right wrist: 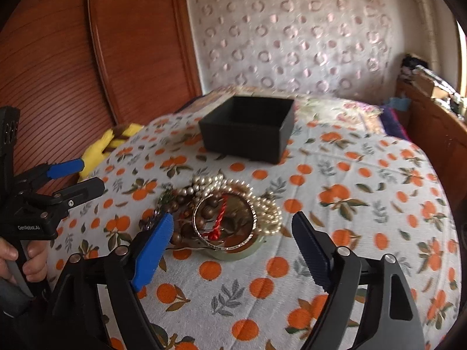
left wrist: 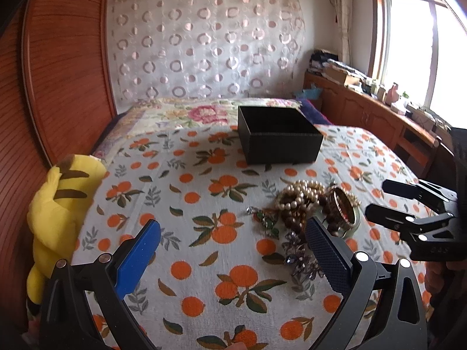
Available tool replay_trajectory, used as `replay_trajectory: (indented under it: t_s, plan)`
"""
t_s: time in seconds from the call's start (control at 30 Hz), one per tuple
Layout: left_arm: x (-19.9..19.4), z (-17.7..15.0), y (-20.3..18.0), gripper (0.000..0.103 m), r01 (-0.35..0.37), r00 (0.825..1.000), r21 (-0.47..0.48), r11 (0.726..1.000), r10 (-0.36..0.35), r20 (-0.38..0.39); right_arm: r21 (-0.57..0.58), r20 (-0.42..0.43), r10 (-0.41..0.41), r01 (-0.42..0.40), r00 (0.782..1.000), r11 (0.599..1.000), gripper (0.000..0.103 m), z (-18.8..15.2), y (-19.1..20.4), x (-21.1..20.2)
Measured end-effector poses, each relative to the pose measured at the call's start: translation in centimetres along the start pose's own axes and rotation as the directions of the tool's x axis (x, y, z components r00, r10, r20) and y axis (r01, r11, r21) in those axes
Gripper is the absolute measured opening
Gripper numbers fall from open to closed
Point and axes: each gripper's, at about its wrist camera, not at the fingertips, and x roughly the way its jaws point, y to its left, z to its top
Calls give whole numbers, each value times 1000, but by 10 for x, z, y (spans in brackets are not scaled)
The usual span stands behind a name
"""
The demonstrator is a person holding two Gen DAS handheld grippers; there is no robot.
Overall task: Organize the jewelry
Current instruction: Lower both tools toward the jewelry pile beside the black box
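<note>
A tangled heap of jewelry [left wrist: 312, 207] lies on the orange-print cloth: pearl strands, brown beads, a gold bangle and a pale green bangle. In the right wrist view the heap [right wrist: 224, 213] sits just ahead of my right gripper [right wrist: 233, 233], which is open and empty, its fingers either side of the heap's near edge. An open, empty-looking black box [left wrist: 277, 140] stands behind the heap; it also shows in the right wrist view [right wrist: 248, 131]. My left gripper [left wrist: 233, 242] is open and empty, just left of the heap. The right gripper [left wrist: 382, 198] shows at the right.
A yellow plush toy [left wrist: 61, 213] lies at the bed's left edge by the wooden headboard [left wrist: 64, 58]. A wooden cabinet [left wrist: 379, 113] with clutter runs along the right under the window. The left gripper [right wrist: 78, 175] shows at the left in the right wrist view.
</note>
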Motion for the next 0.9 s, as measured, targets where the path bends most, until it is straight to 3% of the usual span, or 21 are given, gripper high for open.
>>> replay_trajectory:
  t_s: [0.37,0.6,0.7,0.9]
  plan:
    - [19,-9,8,95,40,998,-1,999,-40,-49,-1,-105,78,-78,991,997,85,11,-5,39]
    - [28,-9,11,78,84,993,-14,996,-85,-78,-37,-134,72,-78,988,996,80,17,-4,51]
    - [29,-10,12,77,88,993,-21,996,-89,-81,-69,-122,62,-71,991,995,75,21,0,50]
    - [30,-11,12,77,89,993,-22,996,-90,-81,-110,-139,58,-74,989,991,74,23,2,55]
